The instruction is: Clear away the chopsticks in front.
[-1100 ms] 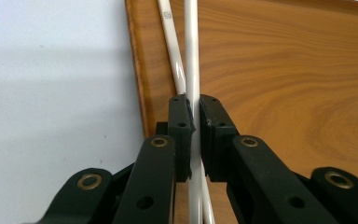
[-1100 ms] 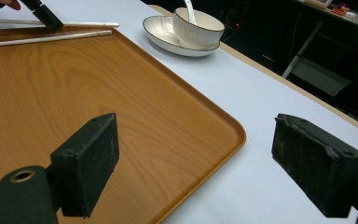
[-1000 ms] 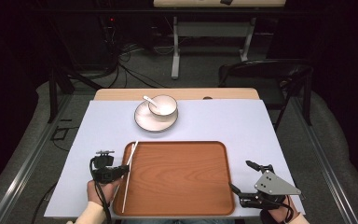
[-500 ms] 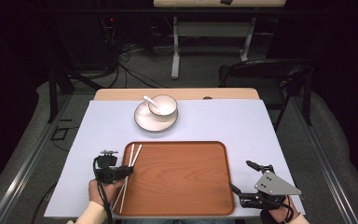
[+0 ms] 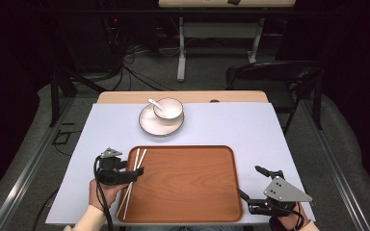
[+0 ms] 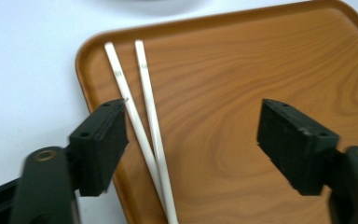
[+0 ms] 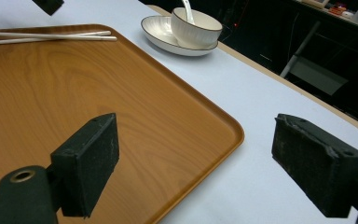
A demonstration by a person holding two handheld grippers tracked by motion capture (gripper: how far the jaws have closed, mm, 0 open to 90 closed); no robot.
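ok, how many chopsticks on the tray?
2. Both white chopsticks lie along the left edge of the wooden tray, spread apart at the far ends and crossing toward the near end, below the open left gripper. Nothing suggests more are hidden.

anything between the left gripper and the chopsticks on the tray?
No. The left gripper hangs right over the chopsticks, which lie loose on the tray along its left edge. Its jaws have just been opening and stand apart, with the sticks below the gap, near one jaw. Nothing visible between them.
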